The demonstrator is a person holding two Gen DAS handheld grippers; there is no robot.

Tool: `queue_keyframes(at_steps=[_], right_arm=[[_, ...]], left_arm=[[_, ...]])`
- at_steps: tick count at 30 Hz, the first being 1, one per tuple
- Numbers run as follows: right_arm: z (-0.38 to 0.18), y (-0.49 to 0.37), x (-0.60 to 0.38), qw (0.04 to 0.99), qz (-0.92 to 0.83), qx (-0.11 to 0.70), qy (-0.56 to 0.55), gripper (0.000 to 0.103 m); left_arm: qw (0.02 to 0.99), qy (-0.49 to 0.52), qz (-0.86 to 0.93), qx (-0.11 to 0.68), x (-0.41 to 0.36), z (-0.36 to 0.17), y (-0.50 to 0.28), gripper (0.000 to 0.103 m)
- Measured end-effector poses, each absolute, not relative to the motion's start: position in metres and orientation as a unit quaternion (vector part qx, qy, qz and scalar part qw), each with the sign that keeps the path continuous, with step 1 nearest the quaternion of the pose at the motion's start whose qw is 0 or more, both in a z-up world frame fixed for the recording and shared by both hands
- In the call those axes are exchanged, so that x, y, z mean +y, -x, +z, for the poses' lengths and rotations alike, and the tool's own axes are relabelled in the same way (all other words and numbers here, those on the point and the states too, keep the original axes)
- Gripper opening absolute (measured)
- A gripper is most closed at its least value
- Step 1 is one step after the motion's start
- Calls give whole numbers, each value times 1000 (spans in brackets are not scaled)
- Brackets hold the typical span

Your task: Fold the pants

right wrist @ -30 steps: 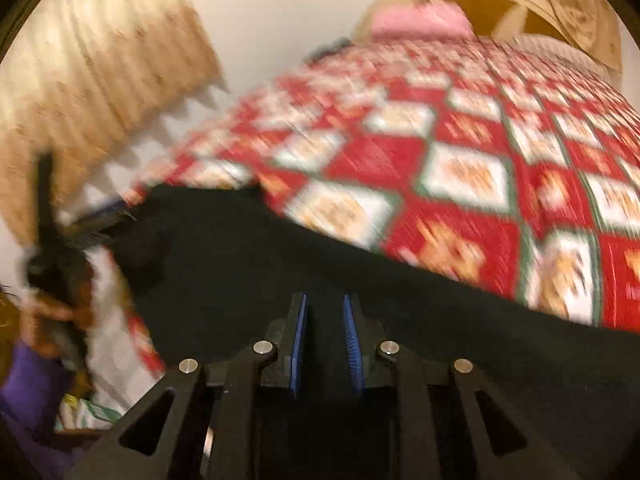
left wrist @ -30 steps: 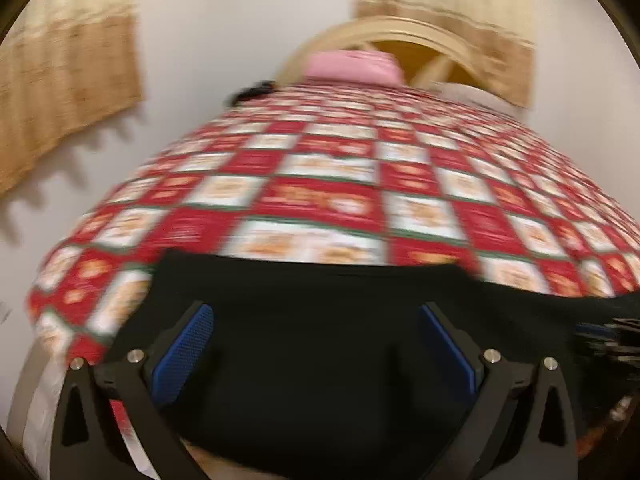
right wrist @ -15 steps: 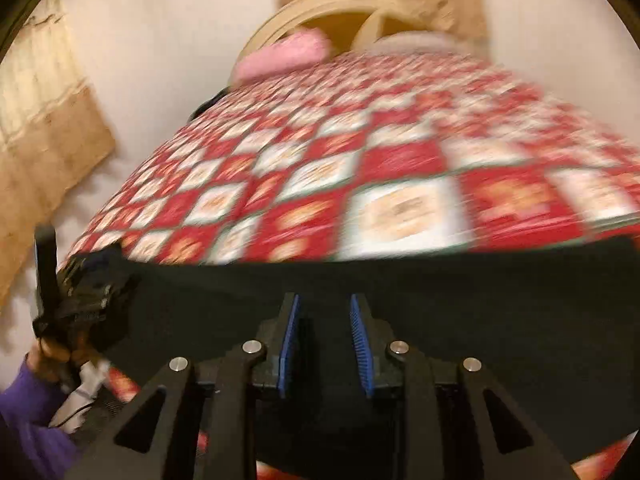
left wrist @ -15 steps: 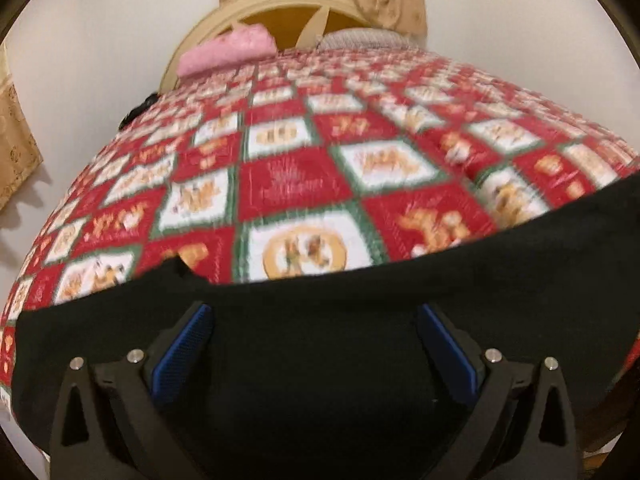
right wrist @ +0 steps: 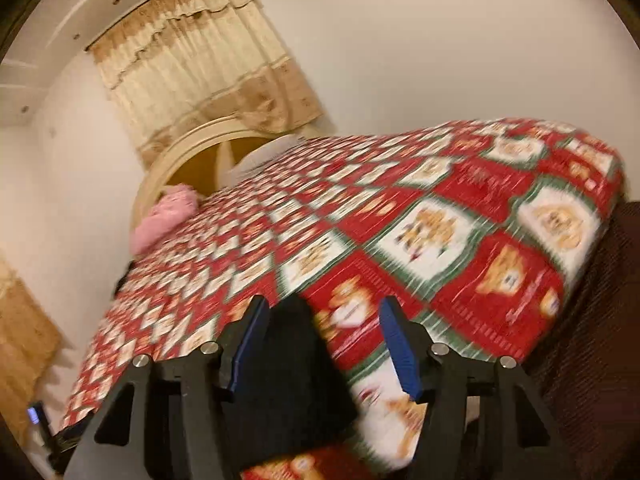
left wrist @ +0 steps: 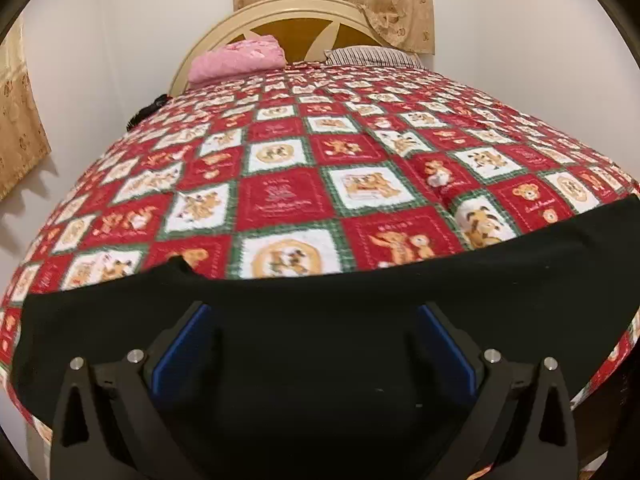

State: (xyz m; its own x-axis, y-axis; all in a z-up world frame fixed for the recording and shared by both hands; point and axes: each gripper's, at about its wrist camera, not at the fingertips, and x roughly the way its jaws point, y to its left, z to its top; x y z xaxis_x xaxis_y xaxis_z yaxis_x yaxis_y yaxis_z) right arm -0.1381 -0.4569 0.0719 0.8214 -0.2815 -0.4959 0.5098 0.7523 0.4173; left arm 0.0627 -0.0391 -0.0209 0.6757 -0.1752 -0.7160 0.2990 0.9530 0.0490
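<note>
**Both tongs spread wide over black pants on the quilted bed**

The left tongs (left wrist: 312,352) stand released, blue pads far apart near the bottom of the left wrist view, with nothing pinched between them. Directly under and ahead of them lie the black, soft fabric pants (left wrist: 320,312), spread as a broad dark band across the lower part of that frame, from the lower left edge up toward the right edge. A small peak of cloth pokes up along the band's upper edge, left of centre.

The right tongs (right wrist: 320,344) are also released. In the blurred right wrist view, a narrow end of the pants (right wrist: 288,368) shows between the pads, close to the left one; whether it touches that pad is not clear.

The cloth looks light, limp and matte, so it should drape and sag rather than hold shape, and probably won't slip from padded tongs. Corners or a hem edge seem the best places to pinch, taking all layers together.

Beyond lies the red, white and green patchwork quilt (left wrist: 320,184) on the bed, with a pink folded blanket (left wrist: 236,58) and a striped pillow (left wrist: 372,55) against the cream arched headboard (left wrist: 224,32) at the upper centre.
</note>
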Motion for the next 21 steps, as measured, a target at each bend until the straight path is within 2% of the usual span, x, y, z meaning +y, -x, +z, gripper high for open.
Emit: queue_keyframes(at_steps=[4,8,21], right_arm=[[49,128,-439,907,-219,271,-236,59],[42,127,-419,917,-231,271,-180,59],[40,115,-407,912,-241,288,-167,60]], left_arm=[[899,-67,-132,413,-41,-40,-67,103],[906,-60,-132,398,-40,-43,-61,103],[914,-54,-127,382,-39,-46,-60,103]])
